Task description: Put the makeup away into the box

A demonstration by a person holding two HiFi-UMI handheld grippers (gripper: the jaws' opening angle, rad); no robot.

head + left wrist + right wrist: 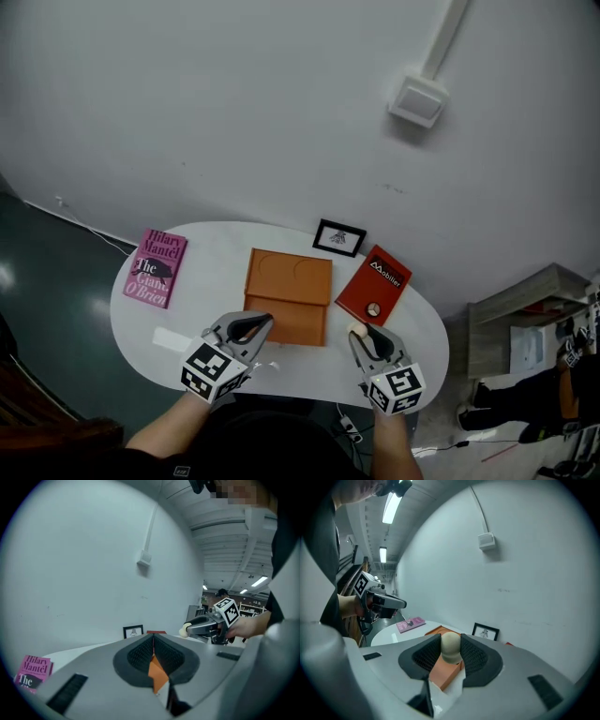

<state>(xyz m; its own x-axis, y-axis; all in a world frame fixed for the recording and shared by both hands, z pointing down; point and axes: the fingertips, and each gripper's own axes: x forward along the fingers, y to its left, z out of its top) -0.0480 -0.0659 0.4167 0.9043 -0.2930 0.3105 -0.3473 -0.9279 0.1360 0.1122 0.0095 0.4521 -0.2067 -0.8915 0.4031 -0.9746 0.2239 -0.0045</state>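
An orange box (289, 281) lies with its lid open in the middle of the white oval table (225, 246). My right gripper (361, 336) hovers over the table's near right part, shut on a cream egg-shaped makeup sponge (356, 330). In the right gripper view the sponge (451, 648) sits squeezed between the black pads (425, 657), with the orange box (445, 670) below it. My left gripper (255, 325) hangs above the box's near edge. Its pads (140, 654) meet with nothing between them. The left gripper view also catches the right gripper (206, 626) and the sponge (186, 630).
A pink book (157, 267) lies at the table's left end. At the right, a red book (375, 283) has a small round thing (373, 308) on it. A framed picture (338, 237) leans at the back by the wall. A grey shelf (534, 323) stands right of the table.
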